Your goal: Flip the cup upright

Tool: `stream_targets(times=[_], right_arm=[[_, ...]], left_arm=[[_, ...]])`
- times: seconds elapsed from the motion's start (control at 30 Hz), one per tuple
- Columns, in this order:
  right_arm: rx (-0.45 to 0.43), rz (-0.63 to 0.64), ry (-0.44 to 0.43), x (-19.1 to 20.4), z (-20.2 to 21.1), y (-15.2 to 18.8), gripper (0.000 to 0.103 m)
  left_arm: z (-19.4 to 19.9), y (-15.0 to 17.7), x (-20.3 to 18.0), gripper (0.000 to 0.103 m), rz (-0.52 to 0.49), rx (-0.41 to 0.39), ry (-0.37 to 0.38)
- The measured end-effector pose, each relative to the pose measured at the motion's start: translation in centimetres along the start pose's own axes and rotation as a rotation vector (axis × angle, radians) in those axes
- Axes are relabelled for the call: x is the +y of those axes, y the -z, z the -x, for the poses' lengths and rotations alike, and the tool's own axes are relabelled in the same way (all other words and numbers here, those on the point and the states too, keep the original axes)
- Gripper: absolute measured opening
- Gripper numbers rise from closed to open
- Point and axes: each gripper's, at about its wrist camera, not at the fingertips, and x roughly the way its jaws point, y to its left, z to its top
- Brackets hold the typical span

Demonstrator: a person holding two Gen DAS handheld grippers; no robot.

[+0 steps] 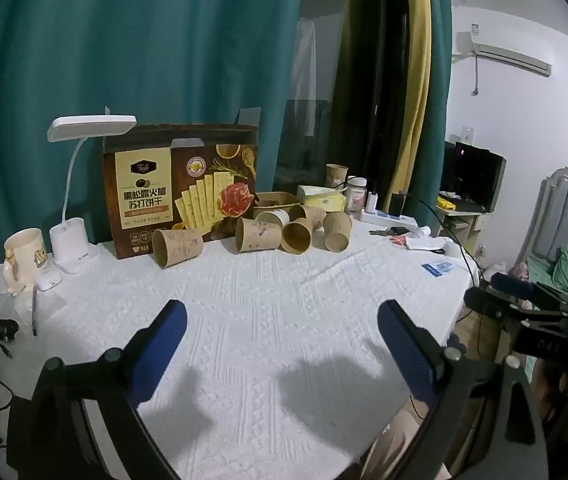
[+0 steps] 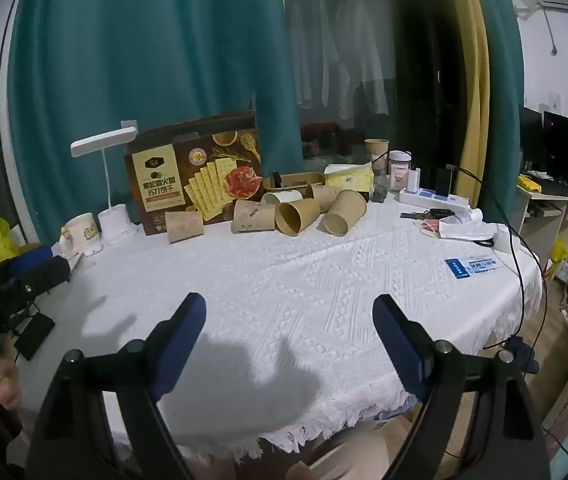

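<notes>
Both jaw sets sit closest to the lens: left gripper [image 1: 282,316] spread wide, nothing between the pads; right gripper [image 2: 289,312] same, wide and empty. Both hang over bare cloth [image 1: 268,300] at the near edge, tilted slightly down.

Cups are well ahead of my jaws, at the far side of the table, in front of the cracker box [image 1: 182,188]. One lone cup [image 1: 177,247] lies on its side ahead-left of the left jaws, apart from the others. Cluster [image 1: 294,230] of about five sits roughly dead ahead, touching or overlapping, all tipped, several mouths facing me. One more cup [image 1: 336,176] stands upright further back, behind the cluster, beside a jar; probably not part of the job.

Progress, my read: nothing done. No cup in the front row is upright, neither gripper is near one. All left: reach, grip, rotate, set down. The lone cup looks the easiest first pick, with free space around it; cluster needs care not to roll neighbours.

Surface: white textured cloth with fringe at the near edge, slightly wrinkled, so a set-down cup could wobble. Mug [image 1: 24,254] and lamp [image 1: 72,208] far left of my jaws; power strip, keys, papers far right. Teal curtain behind, dark window, AC unit and monitor off to the right. Lighting dim.
</notes>
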Motion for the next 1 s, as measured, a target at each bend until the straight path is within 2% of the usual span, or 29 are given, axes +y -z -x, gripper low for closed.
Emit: stream_targets(times=[1.0], right_arm=[[-0.023, -0.007, 0.0, 0.33, 0.57, -0.69, 0.084]], left_arm=[[0.27, -0.5, 0.19, 0.096, -0.002, -0.005, -0.003]])
